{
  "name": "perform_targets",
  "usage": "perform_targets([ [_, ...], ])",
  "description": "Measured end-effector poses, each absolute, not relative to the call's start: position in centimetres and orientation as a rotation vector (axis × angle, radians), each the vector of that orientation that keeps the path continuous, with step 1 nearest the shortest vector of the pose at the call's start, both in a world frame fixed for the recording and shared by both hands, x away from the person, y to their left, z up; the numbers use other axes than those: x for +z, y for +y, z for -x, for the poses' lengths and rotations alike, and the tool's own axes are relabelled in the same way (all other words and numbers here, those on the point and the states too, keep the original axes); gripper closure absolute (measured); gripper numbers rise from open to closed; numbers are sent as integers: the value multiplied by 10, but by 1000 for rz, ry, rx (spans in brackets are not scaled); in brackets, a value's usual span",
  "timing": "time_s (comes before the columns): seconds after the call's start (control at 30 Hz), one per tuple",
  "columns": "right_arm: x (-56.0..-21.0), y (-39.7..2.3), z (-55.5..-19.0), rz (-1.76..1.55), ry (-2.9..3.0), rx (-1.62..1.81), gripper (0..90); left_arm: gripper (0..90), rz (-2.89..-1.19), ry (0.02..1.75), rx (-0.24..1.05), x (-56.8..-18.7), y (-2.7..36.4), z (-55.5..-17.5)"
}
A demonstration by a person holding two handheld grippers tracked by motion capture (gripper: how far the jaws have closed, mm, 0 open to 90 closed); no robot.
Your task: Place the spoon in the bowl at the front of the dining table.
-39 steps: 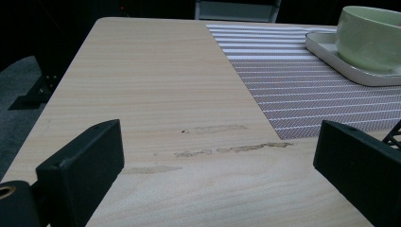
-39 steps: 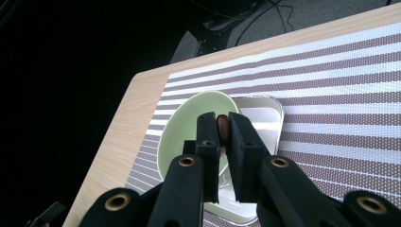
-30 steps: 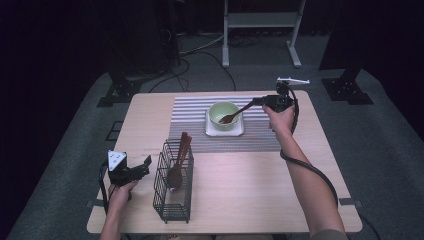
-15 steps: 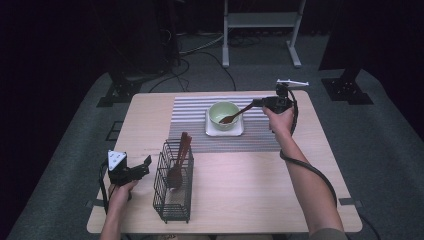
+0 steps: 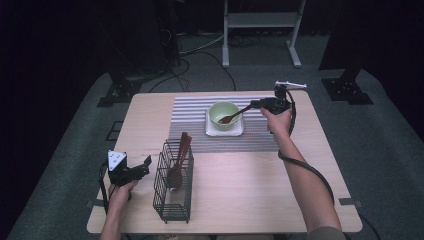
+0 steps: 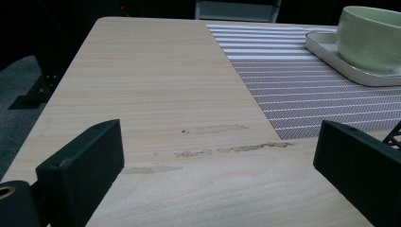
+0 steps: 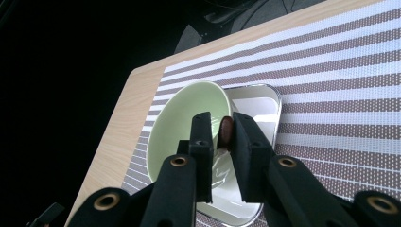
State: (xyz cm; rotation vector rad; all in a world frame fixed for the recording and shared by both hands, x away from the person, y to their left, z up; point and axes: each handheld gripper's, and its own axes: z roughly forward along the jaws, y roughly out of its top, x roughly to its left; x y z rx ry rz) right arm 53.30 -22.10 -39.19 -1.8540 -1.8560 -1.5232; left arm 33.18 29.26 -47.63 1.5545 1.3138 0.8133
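Right gripper [image 5: 257, 104], jaws pinching a wooden spoon [image 5: 234, 116] over the green bowl [image 5: 223, 114]; left gripper [image 5: 142, 167], at seven o'clock, jaws spread.

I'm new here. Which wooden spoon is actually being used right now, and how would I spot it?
Find the striped placemat at the table's far side, then the pale green bowl on its white tray. The spoon dips into that bowl, clamped by the right hand-held gripper. The other wooden utensils stand in the black wire basket.
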Motion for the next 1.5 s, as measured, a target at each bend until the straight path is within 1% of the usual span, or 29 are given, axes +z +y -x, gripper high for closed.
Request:
perform_targets([
  [0.1, -394, -221, -533, 1848, -1855, -1523, 762, 17, -1558, 1314, 815, -476, 292, -332],
  [0.2, -397, -220, -531, 1841, -1846, -1516, 716, 16, -1563, 1312, 818, -476, 292, -332],
  [0.27, -397, -220, -531, 1840, -1843, -1520, 708, 17, -1561, 1315, 815, -476, 292, -332],
  [0.37, -398, -221, -530, 1841, -1836, -1519, 652, 17, -1553, 1316, 811, -476, 293, -332],
  [0.63, -404, -225, -525, 1831, -1829, -1508, 600, 17, -1556, 1308, 822, -476, 292, -331],
  [0.7, -407, -226, -522, 1825, -1816, -1505, 558, 17, -1551, 1309, 821, -476, 292, -331],
  [0.93, -408, -231, -516, 1822, -1814, -1501, 526, 17, -1554, 1310, 820, -476, 292, -331],
  [1.03, -408, -233, -512, 1808, -1820, -1497, 499, 17, -1557, 1311, 821, -476, 292, -331],
  [1.23, -408, -233, -507, 1791, -1856, -1470, 481, 17, -1559, 1310, 825, -476, 291, -331],
  [1.37, -409, -232, -504, 1769, -1881, -1455, 446, 16, -1556, 1311, 823, -476, 292, -331],
  [1.47, -409, -232, -501, 1734, -1905, -1435, 393, 16, -1558, 1309, 825, -476, 292, -331],
  [1.5, -409, -232, -501, 1734, -1905, -1435, 393, 16, -1558, 1310, 825, -476, 291, -331],
])
